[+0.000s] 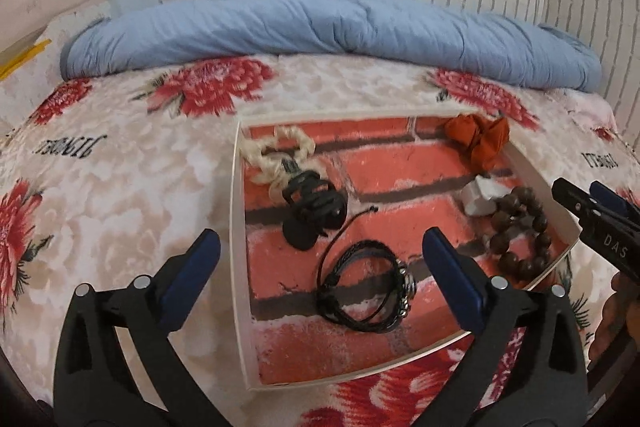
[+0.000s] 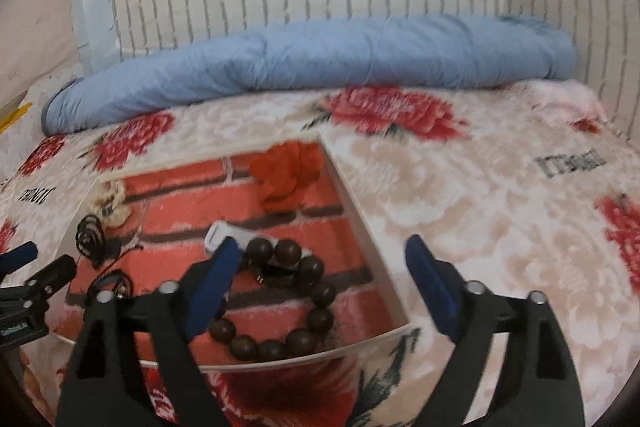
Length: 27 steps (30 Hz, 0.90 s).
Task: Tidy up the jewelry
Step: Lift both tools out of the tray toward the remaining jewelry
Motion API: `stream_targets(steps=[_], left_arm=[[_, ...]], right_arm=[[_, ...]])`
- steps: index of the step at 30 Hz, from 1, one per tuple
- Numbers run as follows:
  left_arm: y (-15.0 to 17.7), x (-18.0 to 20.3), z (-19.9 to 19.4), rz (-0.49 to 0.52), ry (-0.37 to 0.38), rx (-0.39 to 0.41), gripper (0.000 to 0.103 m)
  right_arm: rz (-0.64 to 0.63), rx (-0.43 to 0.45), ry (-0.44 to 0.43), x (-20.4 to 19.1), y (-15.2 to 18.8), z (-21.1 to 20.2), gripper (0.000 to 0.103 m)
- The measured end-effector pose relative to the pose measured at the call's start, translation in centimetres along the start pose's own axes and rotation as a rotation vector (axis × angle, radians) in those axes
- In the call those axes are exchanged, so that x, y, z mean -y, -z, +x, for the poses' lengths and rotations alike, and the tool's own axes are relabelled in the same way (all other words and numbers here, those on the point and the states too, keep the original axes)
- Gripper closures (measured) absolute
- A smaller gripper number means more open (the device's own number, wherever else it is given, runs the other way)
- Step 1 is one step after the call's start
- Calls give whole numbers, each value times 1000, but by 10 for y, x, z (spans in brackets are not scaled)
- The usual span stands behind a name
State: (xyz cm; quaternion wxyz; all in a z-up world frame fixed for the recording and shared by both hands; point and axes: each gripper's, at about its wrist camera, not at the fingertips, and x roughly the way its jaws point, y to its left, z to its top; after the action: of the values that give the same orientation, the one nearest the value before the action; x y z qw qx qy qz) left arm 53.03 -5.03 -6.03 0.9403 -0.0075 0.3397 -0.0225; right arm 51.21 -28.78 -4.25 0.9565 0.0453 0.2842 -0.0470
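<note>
1. Two grippers hang above the shallow tray (image 1: pixel 236 227), both released and grasping nothing. The left gripper (image 1: pixel 320 271) has its blue fingers (image 1: pixel 450 279) spread either side of the black cord bracelet (image 1: pixel 360 291), clear of it. The right gripper (image 2: pixel 328 287) straddles the tray's near right corner, its inner finger in front of the wooden bead bracelet (image 2: pixel 280 303).
2. Inside the tray, both bracelets lie along the near edge. A black hair claw (image 1: pixel 314 207) sits mid-tray, a cream scrunchie (image 1: pixel 280 151) at the far left corner, an orange scrunchie (image 1: pixel 478 137) at the far right, and a small white item (image 1: pixel 480 201) just beyond the beads.
3. Progress, as I judge it: every piece visible rests inside the tray and none lies on the floral blanket (image 1: pixel 120 187) around it, so gathering looks nearly or wholly done; any neatening inside remains.
4. Unclear: what the white item is; the right-wrist view is blurred; the tray's near rim is partly hidden by gripper arms.
</note>
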Motion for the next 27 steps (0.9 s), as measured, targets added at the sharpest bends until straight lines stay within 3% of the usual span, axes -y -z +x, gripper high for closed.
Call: stream_targets(steps=[7, 17, 20, 27], left_arm=[[2, 9, -5, 52, -55, 29, 5], [0, 4, -26, 30, 10, 46, 5], [2, -2, -39, -7, 40, 50, 5], [9, -12, -73, -21, 21, 40, 5]], right_arm=[[41, 21, 47, 5, -4, -7, 7], [94, 54, 94, 2, -2, -32, 4], [63, 43, 80, -6, 3, -42, 4], [-47, 13, 103, -27, 24, -79, 4]])
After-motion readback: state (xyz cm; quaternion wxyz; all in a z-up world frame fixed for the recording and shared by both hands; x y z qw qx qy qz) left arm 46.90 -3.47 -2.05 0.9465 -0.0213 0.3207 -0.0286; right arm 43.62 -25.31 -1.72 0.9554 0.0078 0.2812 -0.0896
